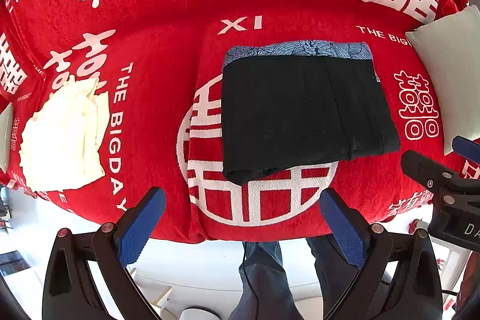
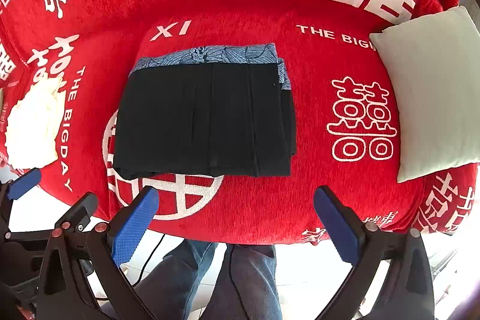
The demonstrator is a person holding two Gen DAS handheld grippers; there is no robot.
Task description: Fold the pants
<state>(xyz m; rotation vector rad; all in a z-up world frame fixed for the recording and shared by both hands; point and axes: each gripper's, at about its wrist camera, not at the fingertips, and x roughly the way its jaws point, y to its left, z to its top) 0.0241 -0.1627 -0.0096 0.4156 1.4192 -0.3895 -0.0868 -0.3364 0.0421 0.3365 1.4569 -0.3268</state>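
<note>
Black pants point(image 1: 303, 113) point(image 2: 204, 119) lie folded into a flat rectangle on the red sofa seat point(image 1: 168, 98) point(image 2: 309, 194), on top of a blue patterned cloth point(image 1: 297, 49) point(image 2: 210, 54) whose far edge shows. My left gripper point(image 1: 243, 213) hovers open in front of the sofa's front edge, short of the pants, holding nothing. My right gripper point(image 2: 235, 212) is open too, empty, near the front edge and right of the pants' near corner. The right gripper's body also shows at the right edge of the left wrist view.
A cream folded cloth point(image 1: 64, 137) point(image 2: 34, 128) lies on the seat to the left. A pale cushion point(image 1: 453, 71) point(image 2: 432, 92) leans at the right. The sofa cover has white characters. A person's legs in jeans point(image 1: 264, 278) point(image 2: 240, 281) stand on the white floor below.
</note>
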